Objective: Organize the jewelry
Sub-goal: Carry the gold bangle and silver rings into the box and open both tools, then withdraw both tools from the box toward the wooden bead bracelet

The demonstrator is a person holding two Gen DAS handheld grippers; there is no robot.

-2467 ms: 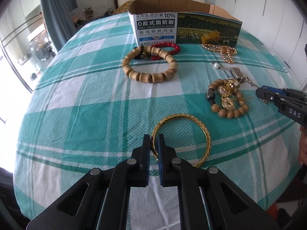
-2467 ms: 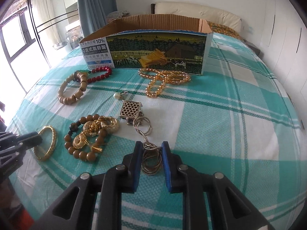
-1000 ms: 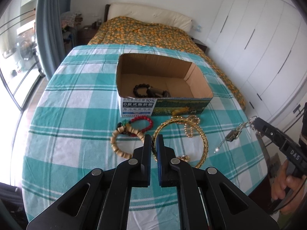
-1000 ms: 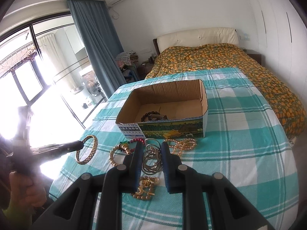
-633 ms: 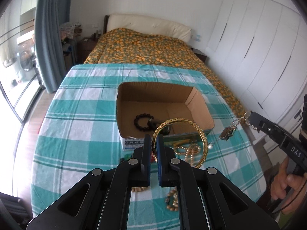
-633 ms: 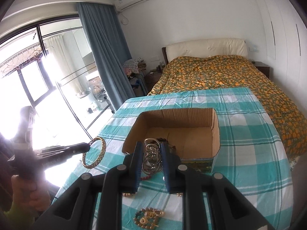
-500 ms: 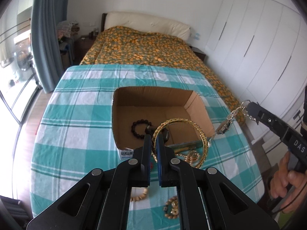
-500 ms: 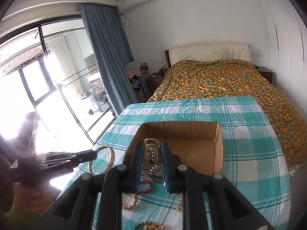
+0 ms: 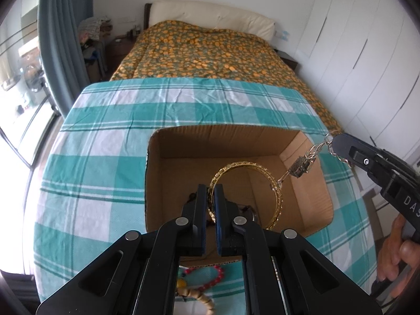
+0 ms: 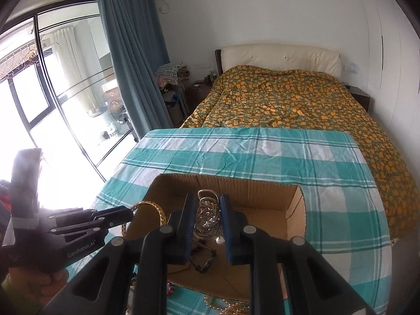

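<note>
The bed [image 9: 210, 50] lies beyond the far edge of the desk [image 9: 99, 136], which carries a teal checked cloth with bare cloth left of and beyond the cardboard box [image 9: 319, 197]. The box stands open-topped; its right wall is near the desk's right edge. The left gripper [image 9: 210, 197] is clenched on the gold bangle [image 9: 273, 183], held above the box interior. The right gripper [image 10: 207, 210] is clamped on a silver keyring chain [image 10: 207, 215], also above the box; its charm [image 9: 300, 166] hangs near the right wall. A dark bead bracelet [image 10: 203, 262] lies on the box floor. A red bead bracelet [image 9: 210, 281] lies outside the near wall.
</note>
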